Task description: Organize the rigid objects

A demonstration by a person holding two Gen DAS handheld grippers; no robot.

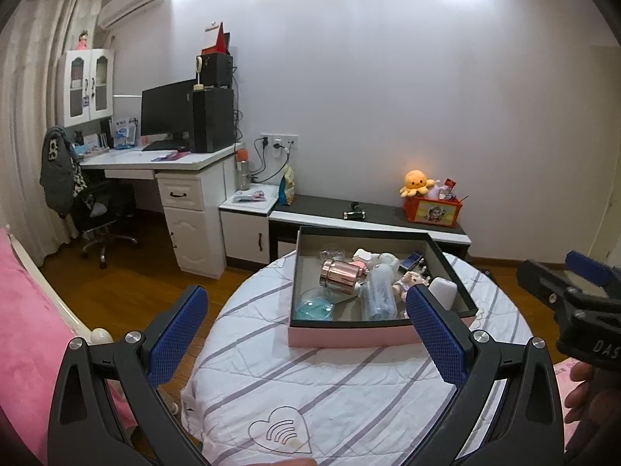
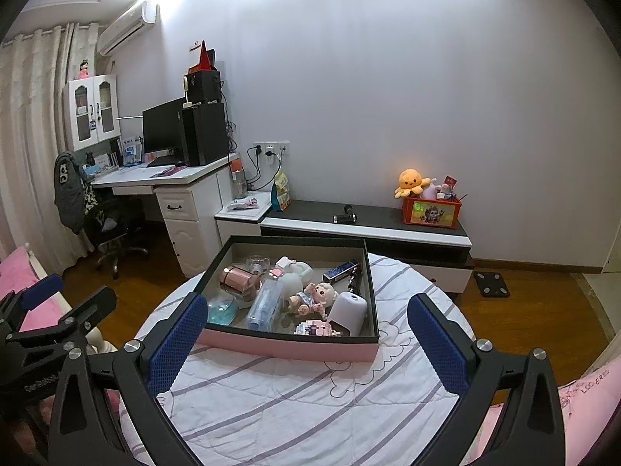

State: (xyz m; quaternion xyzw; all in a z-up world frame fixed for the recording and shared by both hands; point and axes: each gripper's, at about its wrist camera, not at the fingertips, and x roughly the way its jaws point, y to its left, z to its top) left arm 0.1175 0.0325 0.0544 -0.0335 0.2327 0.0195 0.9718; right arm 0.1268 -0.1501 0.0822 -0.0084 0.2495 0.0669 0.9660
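Observation:
A pink box with a black rim [image 1: 349, 337] [image 2: 287, 343] sits on a round table with a striped cloth [image 1: 310, 388] [image 2: 291, 400]. Inside lie a rose-gold metal cup [image 1: 343, 273] [image 2: 238, 281], a clear plastic bottle [image 1: 378, 291] [image 2: 268, 305], a blue glass dish [image 1: 316, 306] [image 2: 221, 308], a small doll [image 2: 316, 295] [image 1: 409, 281], a white cylinder [image 2: 347, 310] [image 1: 442, 291] and a blue packet [image 2: 341, 270]. My left gripper [image 1: 306, 338] is open and empty, in front of the box. My right gripper [image 2: 306, 343] is open and empty, also short of the box.
A low black-and-white cabinet [image 2: 365, 225] behind the table carries an orange toy box [image 2: 431, 211] with plush toys and a black dumbbell [image 2: 343, 215]. A desk with a monitor [image 1: 167, 114] and an office chair [image 1: 97, 209] stand at left. Pink bedding [image 1: 27, 330] lies at left.

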